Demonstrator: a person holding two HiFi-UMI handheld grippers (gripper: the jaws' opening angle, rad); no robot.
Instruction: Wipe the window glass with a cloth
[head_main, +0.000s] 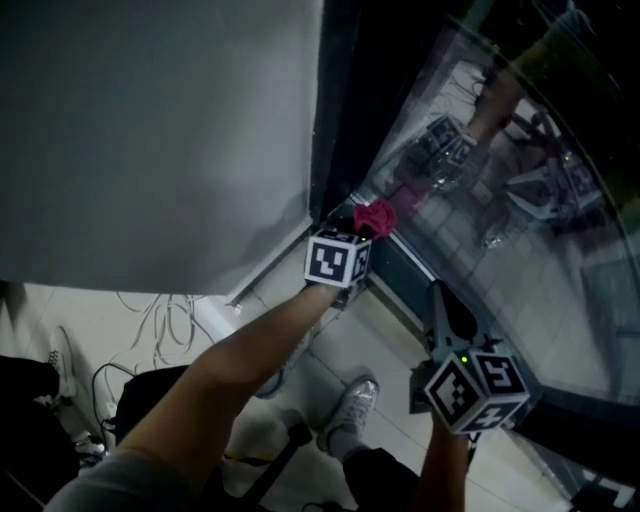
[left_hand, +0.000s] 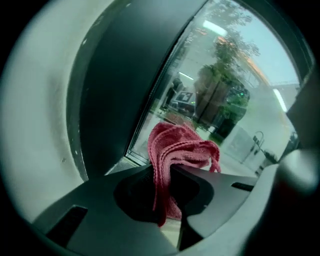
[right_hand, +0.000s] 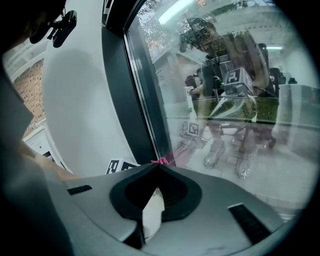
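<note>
Pink cloth: a crumpled pink knitted cloth (left_hand: 176, 150) sits low and centre in the left gripper view. In the head view it is the pink bunch (head_main: 376, 217) at mid-frame, by the bottom left corner of the pane.
Left gripper: the left gripper (left_hand: 162, 168) has its jaws pinching a fold of the cloth, and the rest bunches out beyond the tips. In the head view this gripper (head_main: 360, 224) reaches out on a bare forearm.
Right gripper: the right gripper (right_hand: 159, 164) has its jaws pressed together at the tips with nothing between them. The pink speck past the tips is the far cloth. In the head view it (head_main: 441, 302) hangs at lower right, apart from the cloth.
Window: the large clear window glass (head_main: 500, 230) fills the right of the head view and carries reflections. The dark window frame (head_main: 336, 100) runs down beside the plain white wall (head_main: 150, 130) at upper left.
Contact: the cloth is at or just off the glass. I cannot tell whether it is touching.
Step in hand: by my reading, the cloth is being brought to the pane's lower corner for a stroke.
Next move: it likely calls for pressing the bunched cloth flat against the glass and sweeping it along the pane, away from the frame, with the grip kept firm so the fold does not slip out.
</note>
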